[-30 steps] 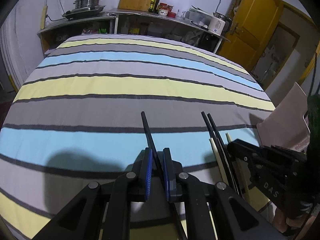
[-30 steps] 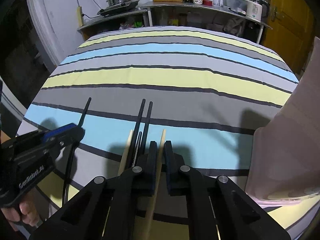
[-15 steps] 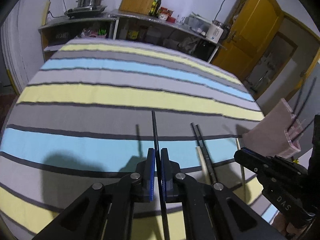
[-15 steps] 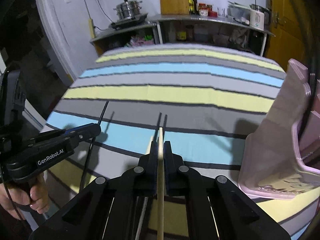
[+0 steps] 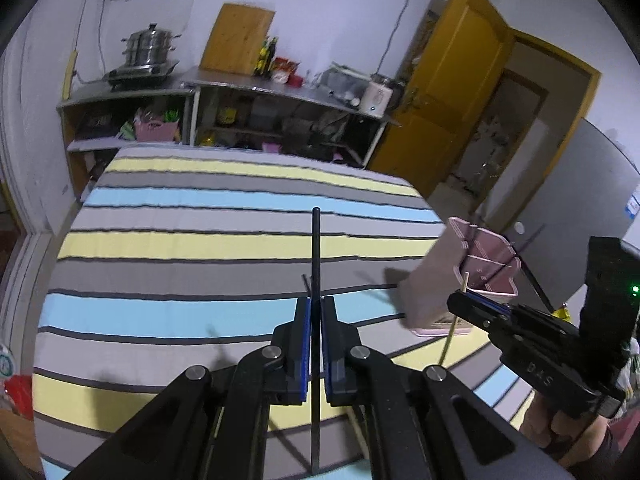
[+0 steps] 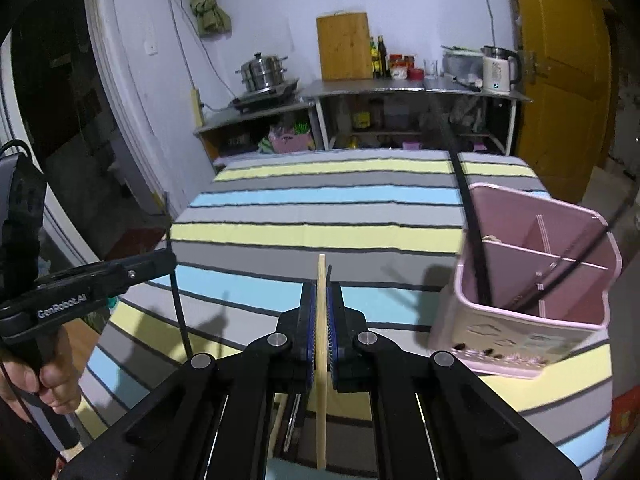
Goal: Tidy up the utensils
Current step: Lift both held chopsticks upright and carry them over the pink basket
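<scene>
Striped table (image 5: 192, 248), left fingers (image 5: 304, 344) pinching black chopstick (image 5: 316, 248), right fingers (image 6: 310, 320) pinching wooden chopstick (image 6: 321, 280)

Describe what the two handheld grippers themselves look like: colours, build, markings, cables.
Both are matte black plastic linkages with silver pivot bolts and blue ribbed pads on the fingers. The left gripper carries white "GenRobot.AI" lettering on its side and a thin black cable by the bare hand on its pistol grip. The right gripper shows embossed "DAS" lettering and a green indicator light behind it.
</scene>
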### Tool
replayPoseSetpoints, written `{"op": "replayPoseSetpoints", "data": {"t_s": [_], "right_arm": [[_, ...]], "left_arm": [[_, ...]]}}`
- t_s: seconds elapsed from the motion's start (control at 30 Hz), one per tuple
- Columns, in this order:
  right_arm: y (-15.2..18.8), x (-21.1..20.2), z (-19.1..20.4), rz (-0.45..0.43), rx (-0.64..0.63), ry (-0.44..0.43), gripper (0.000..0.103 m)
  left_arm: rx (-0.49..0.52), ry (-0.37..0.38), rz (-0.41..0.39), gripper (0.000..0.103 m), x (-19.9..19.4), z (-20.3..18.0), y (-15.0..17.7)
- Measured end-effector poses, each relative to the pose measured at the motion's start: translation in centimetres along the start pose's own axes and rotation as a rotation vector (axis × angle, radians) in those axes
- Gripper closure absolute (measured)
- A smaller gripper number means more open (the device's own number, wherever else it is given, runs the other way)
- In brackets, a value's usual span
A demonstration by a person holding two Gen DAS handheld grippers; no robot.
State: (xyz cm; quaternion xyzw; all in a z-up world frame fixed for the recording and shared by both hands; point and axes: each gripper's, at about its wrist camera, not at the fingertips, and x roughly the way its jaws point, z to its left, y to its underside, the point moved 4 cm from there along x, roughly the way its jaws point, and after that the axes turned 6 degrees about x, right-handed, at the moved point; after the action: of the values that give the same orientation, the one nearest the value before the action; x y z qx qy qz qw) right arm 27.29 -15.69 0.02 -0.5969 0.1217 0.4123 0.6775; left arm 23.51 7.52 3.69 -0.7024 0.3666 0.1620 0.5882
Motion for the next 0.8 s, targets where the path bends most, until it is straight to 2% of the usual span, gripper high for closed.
{"op": "replayPoseSetpoints", "data": {"t_s": [0.43,0.8], "right_arm": [[-0.8,-4.8,-1.3,-0.085,0.033,0.002,0.098],[-1.6,-7.7,-4.3,-0.139,0.070,0.036,0.098]], "left_arm": [[0.070,0.056,-0.053,0.099,-4.0,-4.1,-1.3],[0.115,0.134,-0.042,0.099,-2.8,-8.7,-3.2]]}}
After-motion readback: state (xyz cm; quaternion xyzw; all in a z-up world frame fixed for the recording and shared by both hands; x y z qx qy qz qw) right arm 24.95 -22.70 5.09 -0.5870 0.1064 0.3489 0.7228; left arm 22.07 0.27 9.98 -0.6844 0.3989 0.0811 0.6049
